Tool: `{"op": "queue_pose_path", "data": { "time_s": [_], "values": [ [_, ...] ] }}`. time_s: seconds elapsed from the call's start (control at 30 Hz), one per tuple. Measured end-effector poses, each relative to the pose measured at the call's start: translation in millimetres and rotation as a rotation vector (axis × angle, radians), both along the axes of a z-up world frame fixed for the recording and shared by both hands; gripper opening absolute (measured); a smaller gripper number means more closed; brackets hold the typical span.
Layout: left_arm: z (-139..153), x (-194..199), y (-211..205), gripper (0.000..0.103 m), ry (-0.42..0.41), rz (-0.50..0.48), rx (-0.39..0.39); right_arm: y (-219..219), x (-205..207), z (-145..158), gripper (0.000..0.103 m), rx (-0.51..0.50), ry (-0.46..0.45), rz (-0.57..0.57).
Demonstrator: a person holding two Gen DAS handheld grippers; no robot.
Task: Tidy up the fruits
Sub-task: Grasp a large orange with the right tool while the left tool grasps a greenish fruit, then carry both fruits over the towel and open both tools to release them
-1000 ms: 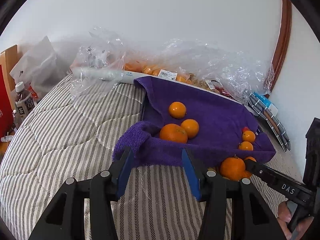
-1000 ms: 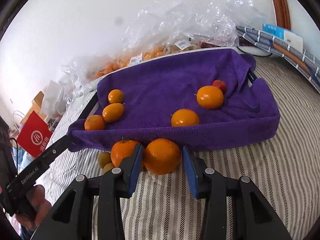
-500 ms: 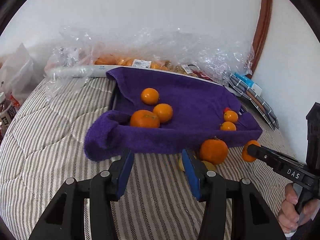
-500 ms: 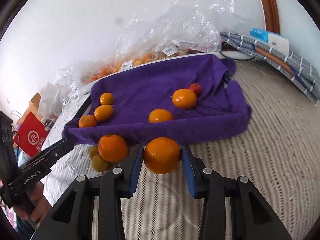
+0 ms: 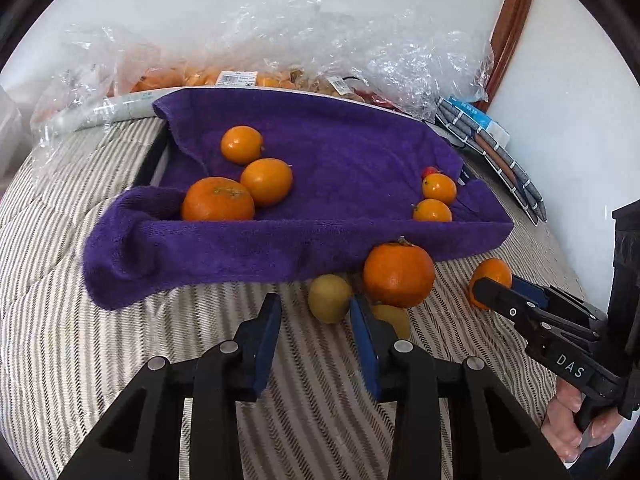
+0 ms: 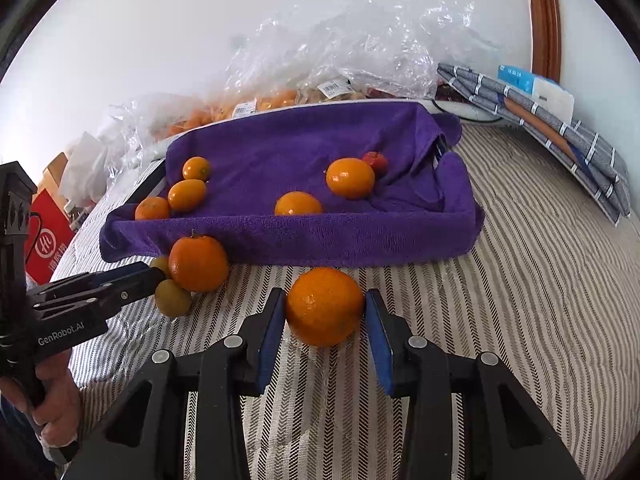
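A tray lined with a purple towel (image 5: 300,248) (image 6: 360,240) holds several oranges. In front of it, on the striped bedcover, lie a loose orange (image 5: 398,276) (image 6: 198,258) and two small yellow-green fruits (image 5: 329,298) (image 6: 172,298). My left gripper (image 5: 316,304) (image 6: 156,276) points at these fruits and its jaws are closing. One yellow-green fruit sits between the fingertips, near the right pad, with a gap to the left pad. My right gripper (image 6: 324,300) (image 5: 492,288) is shut on another orange (image 6: 324,306) just in front of the tray.
Crumpled clear plastic bags of fruit (image 5: 280,40) (image 6: 340,48) lie behind the tray against the wall. Folded grey cloth and a blue pack (image 6: 560,120) lie at the right. A red box (image 6: 44,240) stands at the far left.
My left gripper swung right and down to the loose fruits before the tray, and its jaws narrowed. My right gripper closed onto its orange and drew it slightly away from the tray.
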State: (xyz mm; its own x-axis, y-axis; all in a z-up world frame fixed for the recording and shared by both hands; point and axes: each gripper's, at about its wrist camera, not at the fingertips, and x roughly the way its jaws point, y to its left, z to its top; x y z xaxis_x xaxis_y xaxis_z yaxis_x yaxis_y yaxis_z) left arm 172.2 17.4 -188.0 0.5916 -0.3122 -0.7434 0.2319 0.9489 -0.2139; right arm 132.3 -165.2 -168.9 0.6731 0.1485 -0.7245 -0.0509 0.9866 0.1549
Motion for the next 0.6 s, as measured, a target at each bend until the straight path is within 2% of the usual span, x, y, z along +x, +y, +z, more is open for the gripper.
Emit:
{"op": "queue_pose_path", "data": {
  "time_s": [0.03, 0.1, 0.2, 0.43, 0.6],
  "values": [
    [-0.2, 0.7, -4.9, 0.033, -0.003, -0.003, 0.014, -1.5, 0.3, -0.6, 0.040, 0.009, 0.002, -0.004],
    [0.6, 0.7, -13.9, 0.024, -0.018, -0.006, 0.039, -2.4, -0.1, -0.6, 0.039, 0.017, -0.002, -0.004],
    [1.7, -1.0, -18.1, 0.023, -0.029, -0.001, 0.048, -4.4, -3.3, 1.4, 0.039, 0.037, -0.020, -0.008],
    [11.2, -10.2, 12.2, 0.023, -0.087, 0.087, -0.050, -10.4, -12.8, 5.8, 0.039, 0.075, -0.060, -0.005],
    [21.6, -17.6, 24.6, 0.023, -0.160, 0.163, -0.047, -13.0, -16.4, 9.1, 0.039, 0.079, -0.083, -0.015]
  ]
}}
